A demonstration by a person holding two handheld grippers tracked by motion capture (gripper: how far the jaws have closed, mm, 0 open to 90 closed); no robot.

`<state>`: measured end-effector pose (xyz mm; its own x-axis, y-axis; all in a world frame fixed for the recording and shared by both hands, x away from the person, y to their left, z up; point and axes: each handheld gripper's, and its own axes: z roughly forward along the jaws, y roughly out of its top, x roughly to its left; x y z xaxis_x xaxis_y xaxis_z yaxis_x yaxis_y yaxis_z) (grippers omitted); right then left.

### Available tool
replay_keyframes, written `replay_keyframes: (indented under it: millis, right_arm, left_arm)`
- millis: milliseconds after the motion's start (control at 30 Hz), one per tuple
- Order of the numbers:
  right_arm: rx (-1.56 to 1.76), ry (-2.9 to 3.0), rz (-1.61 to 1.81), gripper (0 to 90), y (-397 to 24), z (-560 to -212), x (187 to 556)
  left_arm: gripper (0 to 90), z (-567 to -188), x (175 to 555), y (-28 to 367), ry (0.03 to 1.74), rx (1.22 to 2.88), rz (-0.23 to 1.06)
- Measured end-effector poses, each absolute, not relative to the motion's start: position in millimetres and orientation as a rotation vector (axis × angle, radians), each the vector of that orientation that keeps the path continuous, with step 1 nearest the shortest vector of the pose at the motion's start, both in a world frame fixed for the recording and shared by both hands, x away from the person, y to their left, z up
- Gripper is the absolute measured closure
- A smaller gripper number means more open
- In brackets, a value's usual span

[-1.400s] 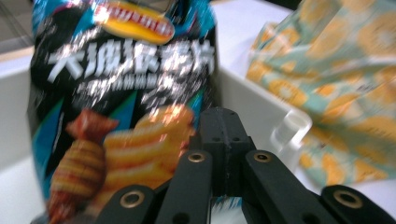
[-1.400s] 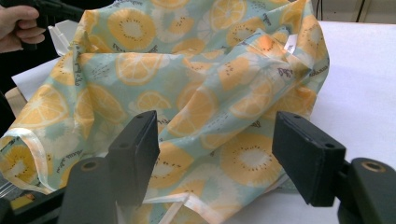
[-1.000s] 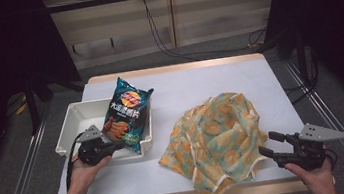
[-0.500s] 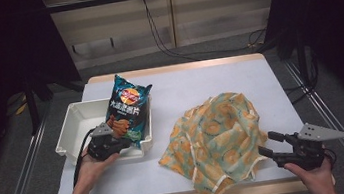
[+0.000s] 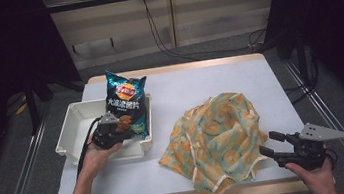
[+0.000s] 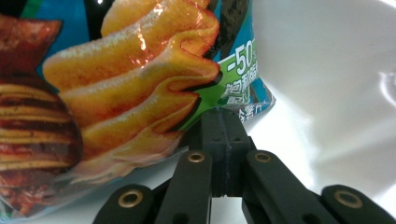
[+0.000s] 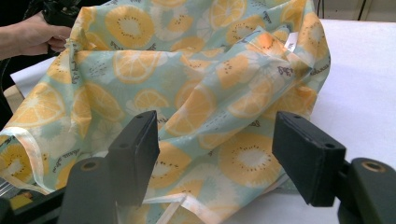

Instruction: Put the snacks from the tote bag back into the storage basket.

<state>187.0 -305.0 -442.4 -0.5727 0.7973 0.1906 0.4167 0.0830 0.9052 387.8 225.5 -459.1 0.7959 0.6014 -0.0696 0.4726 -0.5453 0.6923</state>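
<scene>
A blue chip bag leans upright against the right end of a white tray. My left gripper is inside the tray at the bag's lower front. In the left gripper view its jaws are pressed together, and the tips touch the bottom seam of the bag. A crumpled cloth with an orange-slice print lies on the table's right half. My right gripper rests at the cloth's right edge. Its jaws stand wide apart around the cloth's near hem without touching it.
The white table has bare surface behind the cloth and between tray and cloth. Metal rails run along both sides of the table, and cables lie on the floor behind it. The tray's left half holds nothing.
My left hand has slid right along the tray, bringing the shut gripper up to the bag's lower edge. The bag, the cloth and the right gripper have stayed put.
</scene>
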Motion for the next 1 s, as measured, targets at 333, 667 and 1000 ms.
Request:
replay_keyframes:
  millis: [333, 667, 1000]
  right_arm:
    - [1.204, 2.017, 1.488, 31.1, -304.3, -442.6, 186.9]
    - [1.214, 2.015, 1.489, 31.1, -304.2, -443.1, 186.3]
    - [1.205, 2.025, 1.486, 31.1, -303.2, -444.1, 187.3]
  left_arm:
    - [90.0, -463.6, 399.6, 229.6, 0.839, 2.262, 0.244]
    - [90.0, -467.2, 405.0, 254.6, 0.937, 2.226, 0.249]
    - [90.0, -466.2, 413.9, 247.1, 0.934, 2.244, 0.246]
